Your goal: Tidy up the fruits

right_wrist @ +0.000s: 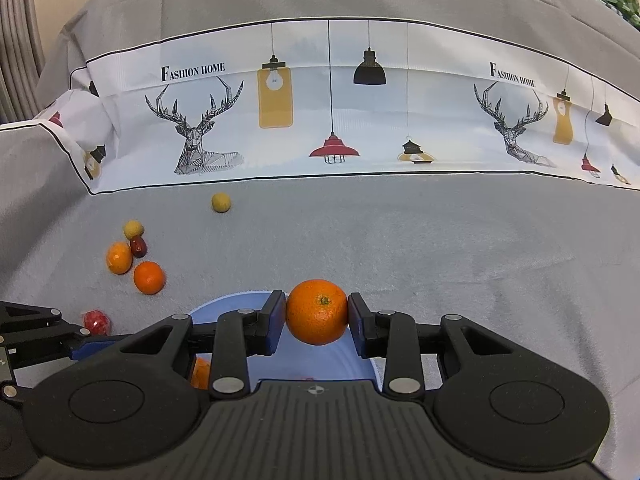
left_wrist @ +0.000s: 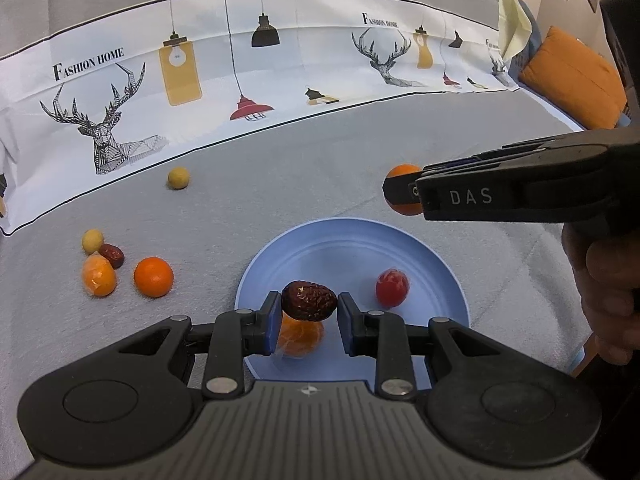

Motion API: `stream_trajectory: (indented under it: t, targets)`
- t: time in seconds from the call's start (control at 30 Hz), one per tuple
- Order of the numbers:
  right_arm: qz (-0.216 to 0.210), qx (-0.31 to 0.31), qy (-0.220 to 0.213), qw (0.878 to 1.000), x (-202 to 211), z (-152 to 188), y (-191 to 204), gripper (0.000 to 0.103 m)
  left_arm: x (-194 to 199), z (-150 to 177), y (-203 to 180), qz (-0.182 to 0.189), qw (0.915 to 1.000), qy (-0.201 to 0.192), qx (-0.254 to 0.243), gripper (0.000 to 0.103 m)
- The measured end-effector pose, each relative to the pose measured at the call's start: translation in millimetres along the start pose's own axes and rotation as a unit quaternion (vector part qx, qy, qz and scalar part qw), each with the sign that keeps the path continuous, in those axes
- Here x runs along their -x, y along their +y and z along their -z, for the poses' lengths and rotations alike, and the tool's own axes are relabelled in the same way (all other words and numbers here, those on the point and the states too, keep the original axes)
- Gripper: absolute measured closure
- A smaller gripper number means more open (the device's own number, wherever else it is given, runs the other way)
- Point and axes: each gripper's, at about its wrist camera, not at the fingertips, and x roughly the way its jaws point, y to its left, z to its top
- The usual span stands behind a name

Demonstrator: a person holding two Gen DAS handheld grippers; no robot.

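Left gripper [left_wrist: 308, 312] pinching a red date [left_wrist: 309, 301], long axis across the fingers, just above the blue plate [left_wrist: 352, 240]; right gripper [right_wrist: 317, 314] clamping a mandarin [right_wrist: 317, 311] over the plate's far edge, equally near.

Ahead of the grippers, a grey textured fabric surface [right_wrist: 440, 248] rises into a white printed band with deer, hanging lamps and "FASHION HOME" lettering [right_wrist: 304, 120]. Far right lies an orange cushion [left_wrist: 572, 80]; far left, pale pleated curtains [right_wrist: 18, 40].
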Motion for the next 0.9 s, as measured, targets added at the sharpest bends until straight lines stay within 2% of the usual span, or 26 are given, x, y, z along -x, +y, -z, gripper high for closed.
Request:
stream_trajectory:
  t: [0.9]
  targets:
    - [0.003,0.016,0.004,1.0,-3.4,3.0,5.6,0.067,-1.6,-0.1,-0.6,0.016,0.9998,0.002,-0.014,0.07]
